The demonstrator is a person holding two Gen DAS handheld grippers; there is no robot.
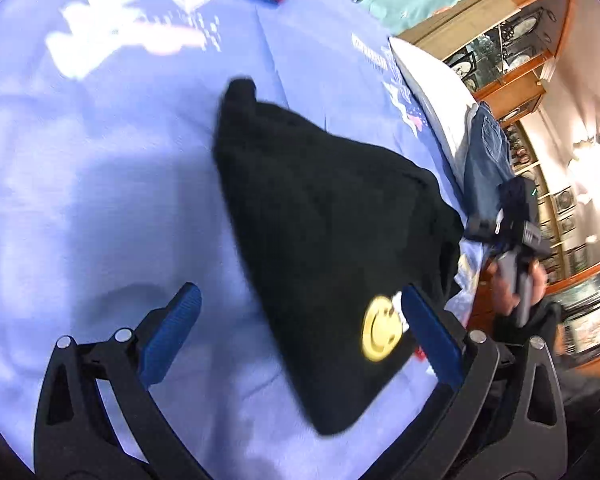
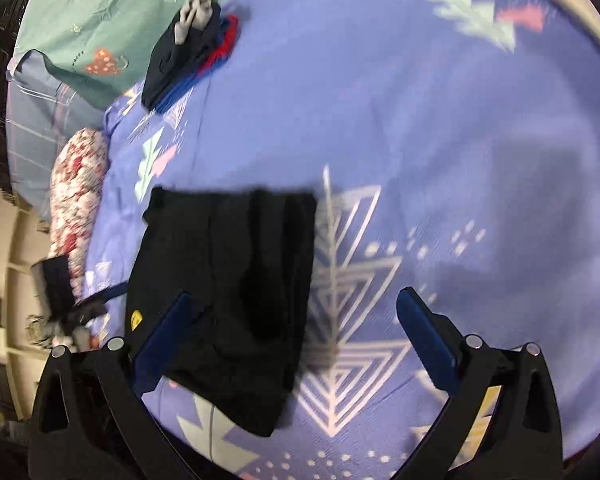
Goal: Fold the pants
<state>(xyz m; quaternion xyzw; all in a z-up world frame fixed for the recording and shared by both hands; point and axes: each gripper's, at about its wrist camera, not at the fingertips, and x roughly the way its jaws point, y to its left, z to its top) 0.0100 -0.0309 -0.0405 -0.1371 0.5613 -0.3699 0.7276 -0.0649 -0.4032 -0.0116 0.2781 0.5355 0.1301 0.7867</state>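
Observation:
Black pants (image 1: 320, 216) lie folded into a compact bundle on the blue patterned bedsheet (image 1: 100, 200), with a yellow smiley patch (image 1: 381, 328) near the corner closest to me. My left gripper (image 1: 300, 324) hovers above that corner with its blue pads wide apart, not touching the cloth. In the right wrist view the same black pants (image 2: 228, 288) lie flat, and my right gripper (image 2: 296, 332) is open over their right edge with nothing pinched. The other gripper, held by a hand (image 1: 512, 280), shows past the bed's edge in the left wrist view.
A stack of folded dark, blue and red clothes (image 2: 188, 52) sits farther up the bed beside a green blanket (image 2: 112, 12). A floral pillow (image 2: 78, 200) lies at the left edge. Folded jeans (image 1: 486, 160) rest by a white pillow (image 1: 432, 96); wooden shelves (image 1: 516, 60) stand beyond.

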